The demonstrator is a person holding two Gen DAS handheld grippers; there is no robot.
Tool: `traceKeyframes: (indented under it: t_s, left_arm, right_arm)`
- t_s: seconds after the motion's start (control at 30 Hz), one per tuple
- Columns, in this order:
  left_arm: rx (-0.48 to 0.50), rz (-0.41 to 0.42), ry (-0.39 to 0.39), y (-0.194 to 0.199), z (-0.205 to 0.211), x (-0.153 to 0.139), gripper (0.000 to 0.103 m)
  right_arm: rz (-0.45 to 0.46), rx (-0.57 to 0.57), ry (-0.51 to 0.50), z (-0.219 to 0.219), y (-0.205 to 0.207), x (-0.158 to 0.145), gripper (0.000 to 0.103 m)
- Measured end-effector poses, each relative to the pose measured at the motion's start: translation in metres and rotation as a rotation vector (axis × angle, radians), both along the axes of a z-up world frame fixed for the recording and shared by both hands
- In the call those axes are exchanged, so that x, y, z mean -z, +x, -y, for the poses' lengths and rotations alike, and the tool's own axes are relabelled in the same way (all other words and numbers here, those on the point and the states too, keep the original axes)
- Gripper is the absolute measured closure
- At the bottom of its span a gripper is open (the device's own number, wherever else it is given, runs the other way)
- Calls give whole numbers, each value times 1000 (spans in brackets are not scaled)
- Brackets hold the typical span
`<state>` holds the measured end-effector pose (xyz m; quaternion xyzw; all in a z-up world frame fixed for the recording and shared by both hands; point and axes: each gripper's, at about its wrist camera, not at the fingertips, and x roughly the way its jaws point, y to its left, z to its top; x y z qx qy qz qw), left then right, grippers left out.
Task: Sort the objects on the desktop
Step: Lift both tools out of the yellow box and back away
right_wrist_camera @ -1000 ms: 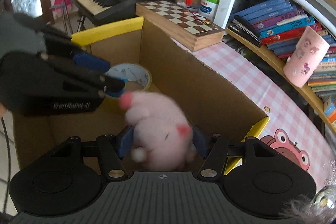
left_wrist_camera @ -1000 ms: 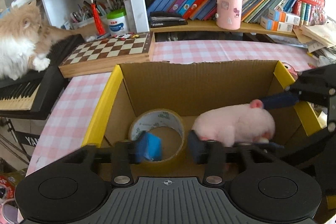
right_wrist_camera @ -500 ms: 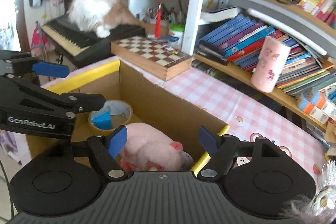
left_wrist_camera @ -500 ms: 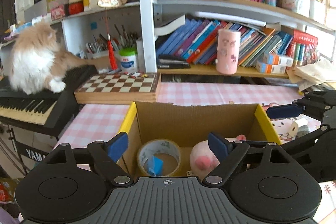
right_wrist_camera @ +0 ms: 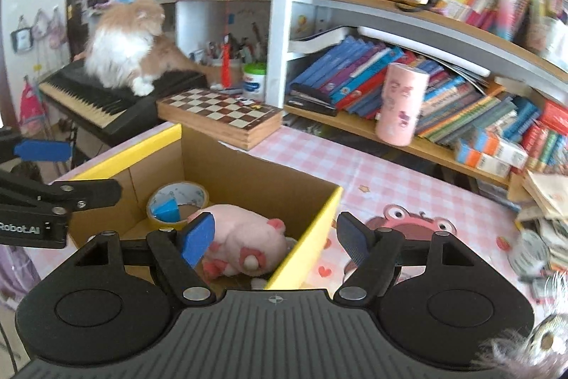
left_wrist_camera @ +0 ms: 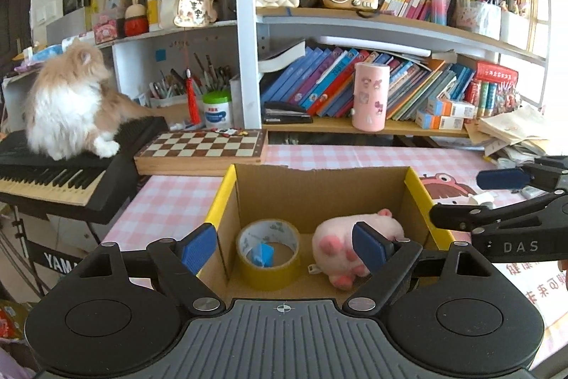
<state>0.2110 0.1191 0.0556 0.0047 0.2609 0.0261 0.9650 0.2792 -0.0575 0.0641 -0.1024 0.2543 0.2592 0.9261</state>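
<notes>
A cardboard box with yellow flaps stands on the pink checked table. Inside lie a roll of yellow tape and a pink plush pig. My left gripper is open and empty, above the box's near side. My right gripper is open and empty, straddling the box's right yellow flap; it also shows at the right of the left wrist view.
A chessboard box and a keyboard with a cat on it lie left behind the box. A pink cup and books fill the shelf behind. Papers and small items lie at right.
Both grippers opened, let go of the tape and the plush pig, and drew back up and out of the box. The right gripper also shifted to the right.
</notes>
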Motion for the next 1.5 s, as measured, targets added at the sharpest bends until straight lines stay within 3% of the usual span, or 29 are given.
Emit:
traceKeyframes:
  t_s: [0.8, 1.5]
  left_arm:
    - [66, -21, -15, -101, 3, 7, 16]
    - [66, -111, -16, -174, 21, 37, 16]
  right_arm:
    - [-36, 137, 11, 20, -129, 10, 29]
    - [-100, 179, 6, 29, -221, 43, 29]
